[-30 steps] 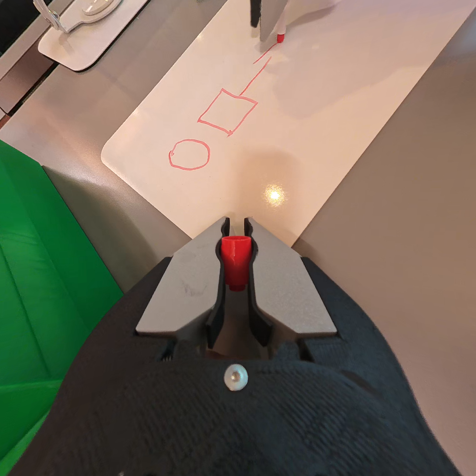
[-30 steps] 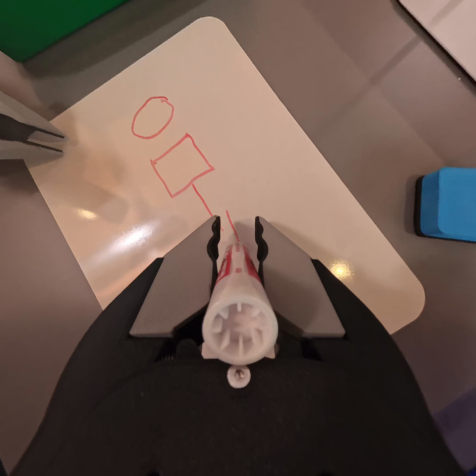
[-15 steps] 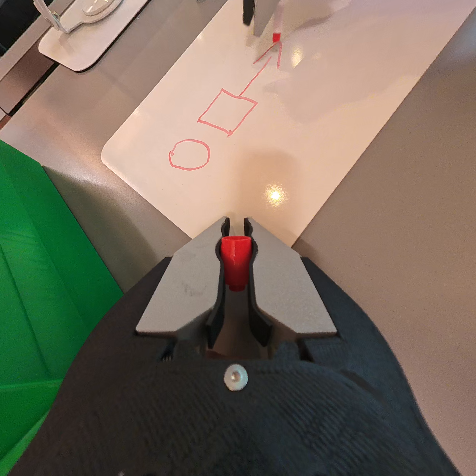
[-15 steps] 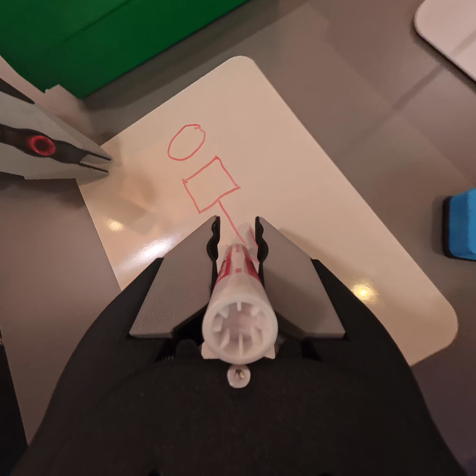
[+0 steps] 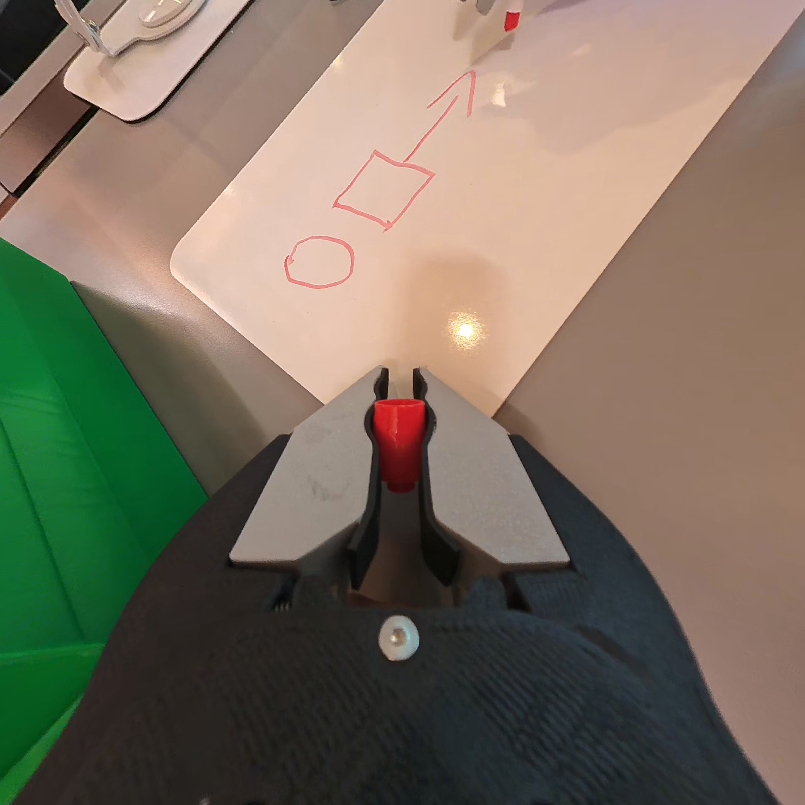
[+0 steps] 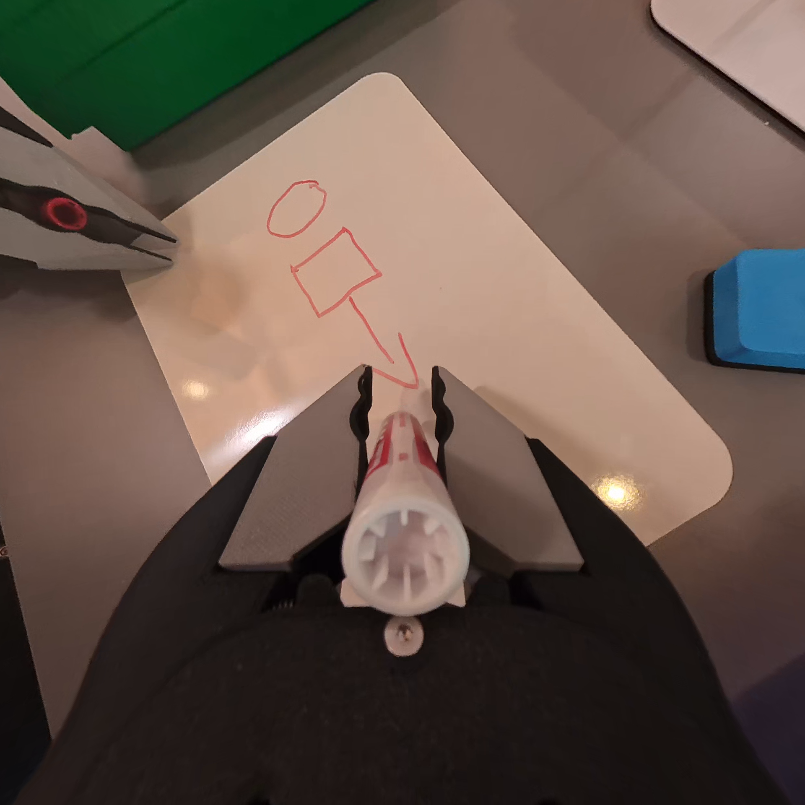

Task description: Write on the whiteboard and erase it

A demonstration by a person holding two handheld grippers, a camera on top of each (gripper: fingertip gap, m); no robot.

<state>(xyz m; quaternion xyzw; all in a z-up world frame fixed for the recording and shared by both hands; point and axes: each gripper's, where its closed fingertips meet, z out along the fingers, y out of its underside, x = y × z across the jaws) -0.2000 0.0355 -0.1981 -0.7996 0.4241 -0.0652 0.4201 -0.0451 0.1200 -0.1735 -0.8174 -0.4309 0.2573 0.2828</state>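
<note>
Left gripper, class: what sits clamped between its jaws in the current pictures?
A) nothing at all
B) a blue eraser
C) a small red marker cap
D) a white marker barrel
C: in the left wrist view the left gripper has its jaws closed on a red marker cap, while the marker is in the right gripper and the blue eraser lies on the table beside the whiteboard.

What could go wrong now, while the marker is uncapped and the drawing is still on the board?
1. The right gripper holds the marker low over the fresh arrow; a low sweep could smear it.
2. The left gripper grips the red cap only near its fingertips, so recapping may go askew.
3. The blue eraser lies off the whiteboard; the marker must be set down first.
</note>
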